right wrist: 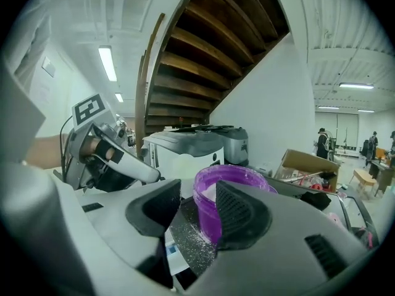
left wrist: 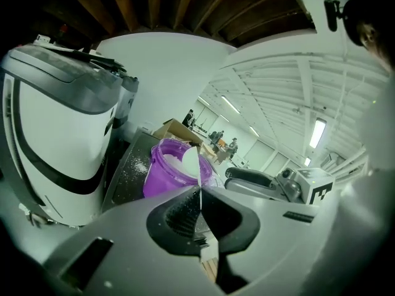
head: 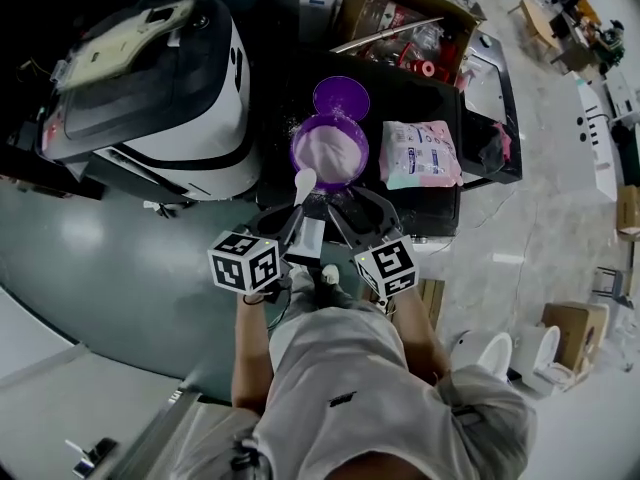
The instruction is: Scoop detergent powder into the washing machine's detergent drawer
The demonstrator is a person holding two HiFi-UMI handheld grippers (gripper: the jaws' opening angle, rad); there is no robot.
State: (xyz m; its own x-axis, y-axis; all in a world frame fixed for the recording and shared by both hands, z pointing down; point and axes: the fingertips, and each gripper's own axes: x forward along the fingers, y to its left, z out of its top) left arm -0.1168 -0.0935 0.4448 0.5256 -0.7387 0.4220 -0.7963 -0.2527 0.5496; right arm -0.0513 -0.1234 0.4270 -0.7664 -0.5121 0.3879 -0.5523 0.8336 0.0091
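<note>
A purple tub (head: 329, 153) of white detergent powder stands open on the black table (head: 440, 208), with its purple lid (head: 341, 96) just behind it. My left gripper (head: 299, 211) is shut on the handle of a white spoon (head: 304, 181). The spoon's bowl sits at the tub's near rim. In the left gripper view the spoon (left wrist: 192, 161) shows edge-on in front of the tub (left wrist: 165, 171). My right gripper (head: 362, 210) is open just short of the tub (right wrist: 231, 187), holding nothing. The white and black washing machine (head: 170, 88) stands to the left; no drawer is visible.
A pink and teal detergent bag (head: 420, 154) lies right of the tub. A cardboard box (head: 405, 23) of clutter stands behind the table. Spilled powder (right wrist: 185, 233) dusts the tabletop near the tub. People stand far off in the hall.
</note>
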